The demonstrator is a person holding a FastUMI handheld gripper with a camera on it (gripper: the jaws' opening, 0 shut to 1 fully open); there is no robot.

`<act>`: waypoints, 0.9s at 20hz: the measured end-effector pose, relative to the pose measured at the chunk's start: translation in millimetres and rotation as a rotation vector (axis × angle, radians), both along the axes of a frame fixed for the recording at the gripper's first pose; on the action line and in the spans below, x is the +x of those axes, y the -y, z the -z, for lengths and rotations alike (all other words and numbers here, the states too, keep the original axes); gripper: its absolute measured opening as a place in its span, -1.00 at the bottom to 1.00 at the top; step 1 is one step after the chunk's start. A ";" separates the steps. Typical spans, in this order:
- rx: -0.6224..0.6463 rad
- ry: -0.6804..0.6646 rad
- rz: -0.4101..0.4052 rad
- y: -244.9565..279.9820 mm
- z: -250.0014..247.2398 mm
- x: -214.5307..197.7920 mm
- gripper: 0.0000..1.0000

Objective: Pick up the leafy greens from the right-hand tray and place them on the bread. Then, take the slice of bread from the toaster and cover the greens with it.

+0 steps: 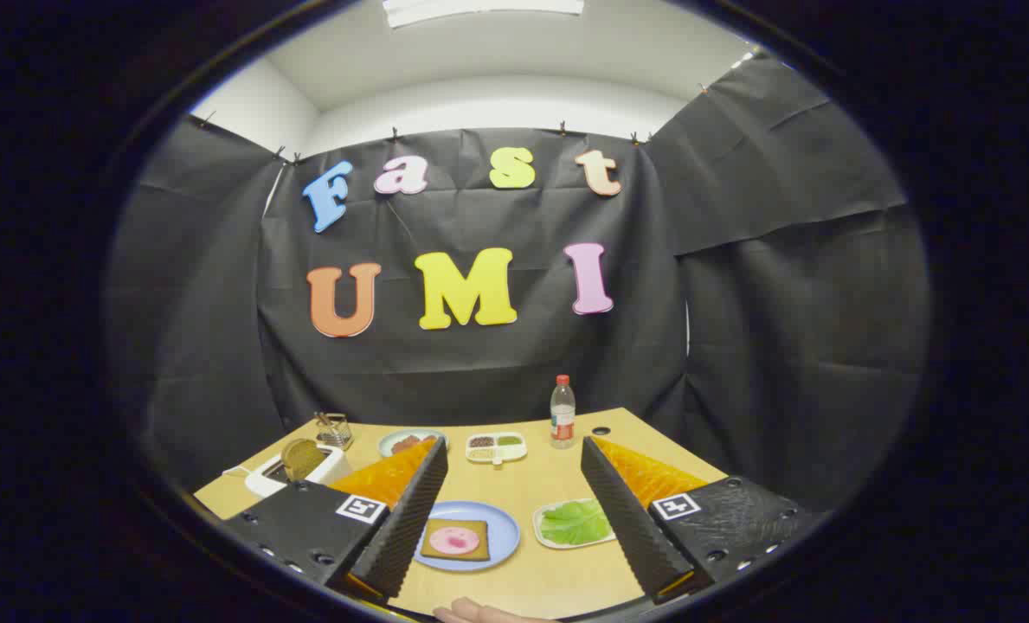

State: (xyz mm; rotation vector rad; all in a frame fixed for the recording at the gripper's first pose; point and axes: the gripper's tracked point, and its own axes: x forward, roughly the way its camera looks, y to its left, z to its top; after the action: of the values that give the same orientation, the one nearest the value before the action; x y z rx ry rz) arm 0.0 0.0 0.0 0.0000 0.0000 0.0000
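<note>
Both fingers of the gripper [514,519] are standing wide apart, holding nothing. Between them, the leafy greens [576,522] are lying in their tray [542,536], the bread [454,540] is waiting uncovered, and beyond, the toaster [298,467] is holding its slice [302,457]. Nothing seems done yet.

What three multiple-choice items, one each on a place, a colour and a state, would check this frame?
1. Where do the leafy greens lie?
A. on the bread
B. on a tray right of the blue plate
C. in the toaster

2. What colour is the plate under the bread?
A. blue
B. red
C. black

3. How is the claw?
A. shut on the greens
B. shut on the bottle
C. open, holding nothing

Answers:
1 B: the greens sit on their tray beside the plate.
2 A: the rim around the bread is light blue.
3 C: both fingers stand wide apart above the table.
</note>
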 end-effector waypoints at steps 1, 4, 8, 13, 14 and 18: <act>0.000 -0.003 0.009 3.4 0.2 1.2 0.91; 0.002 -0.012 0.010 3.1 3.2 0.9 0.91; -0.016 -0.014 0.021 6.4 5.7 2.7 0.91; -0.034 -0.018 0.027 8.7 8.5 4.7 0.91; -0.037 -0.016 0.028 9.0 8.8 5.7 0.90; -0.072 -0.012 0.051 21.1 15.9 26.4 0.91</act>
State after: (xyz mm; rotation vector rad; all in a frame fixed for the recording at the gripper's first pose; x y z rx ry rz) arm 26.4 -21.1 -15.9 -0.0725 0.0121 -0.0512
